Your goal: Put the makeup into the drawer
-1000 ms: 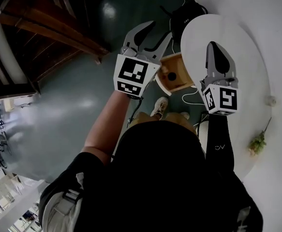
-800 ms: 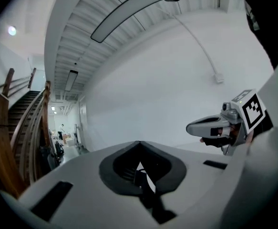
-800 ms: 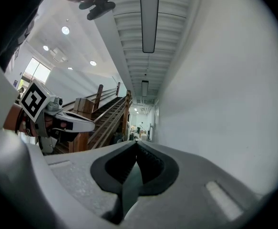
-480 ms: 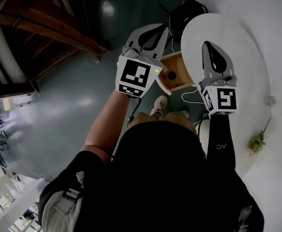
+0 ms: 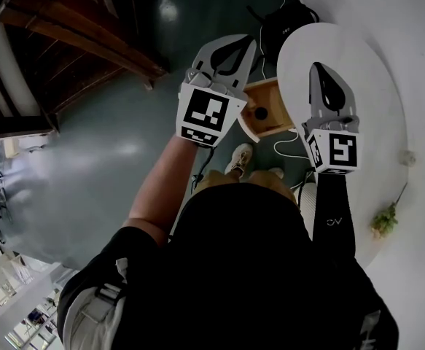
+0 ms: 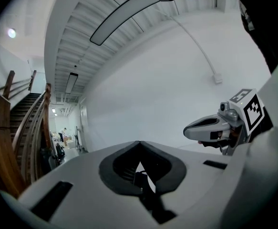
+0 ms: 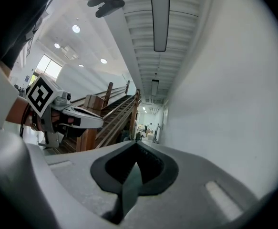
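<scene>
In the head view both grippers are held up level, high above the floor. My left gripper [image 5: 232, 46] is shut with nothing between its jaws, and its tips [image 6: 139, 142] meet. My right gripper [image 5: 320, 70] is shut and empty too, its tips [image 7: 137, 142] touching. Each shows in the other's view: the right gripper [image 6: 210, 126] and the left gripper [image 7: 81, 118]. Far below, an open wooden drawer [image 5: 276, 93] juts out from beside a white round table [image 5: 372, 71]. A small dark round thing [image 5: 260, 113] lies in the drawer. I cannot tell what it is.
A green sprig [image 5: 385, 219] and a small pale object [image 5: 407, 156] lie on the table's near side. A black item with cables [image 5: 281, 22] sits on the dark floor beyond the drawer. Wooden stairs [image 5: 73, 35] run at the upper left. My shoe [image 5: 239, 159] shows under the drawer.
The left gripper's jaws stood open a second ago and have closed on nothing. Both grippers stayed nearly in place, and the right gripper stayed shut.
</scene>
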Demonstrator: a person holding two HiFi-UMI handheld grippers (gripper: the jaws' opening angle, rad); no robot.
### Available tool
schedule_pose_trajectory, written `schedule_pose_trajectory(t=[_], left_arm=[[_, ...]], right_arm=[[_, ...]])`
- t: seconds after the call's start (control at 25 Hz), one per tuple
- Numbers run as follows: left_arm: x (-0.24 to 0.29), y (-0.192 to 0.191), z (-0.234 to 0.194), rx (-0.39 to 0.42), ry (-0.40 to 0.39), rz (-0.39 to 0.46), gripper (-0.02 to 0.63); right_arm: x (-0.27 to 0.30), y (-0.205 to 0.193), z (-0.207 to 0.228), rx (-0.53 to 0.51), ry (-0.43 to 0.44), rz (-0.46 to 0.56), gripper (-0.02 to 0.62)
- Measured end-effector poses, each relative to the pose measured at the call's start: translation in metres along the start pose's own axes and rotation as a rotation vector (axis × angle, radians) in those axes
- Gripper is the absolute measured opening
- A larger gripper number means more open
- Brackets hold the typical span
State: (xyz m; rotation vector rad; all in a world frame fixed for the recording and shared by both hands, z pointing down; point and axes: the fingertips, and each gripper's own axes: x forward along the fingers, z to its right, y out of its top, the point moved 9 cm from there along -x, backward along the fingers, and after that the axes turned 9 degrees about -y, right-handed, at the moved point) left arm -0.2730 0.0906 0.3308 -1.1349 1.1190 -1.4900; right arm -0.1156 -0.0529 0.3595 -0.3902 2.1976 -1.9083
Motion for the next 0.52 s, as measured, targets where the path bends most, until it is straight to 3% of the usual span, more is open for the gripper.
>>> schedule_pose_trajectory(t=[0.32, 0.52], left_arm=[[-0.011, 0.003, -0.001, 0.002, 0.009, 0.005, 0.008], [-0.013, 0.000, 0.006, 0.046, 0.014, -0.032, 0.009]], right_arm=[[-0.003, 0.004, -0.005, -0.004, -0.005, 0.007, 0.003], [-0.010, 0.005, -0.006, -0.008, -0.024, 0.005, 0.003]])
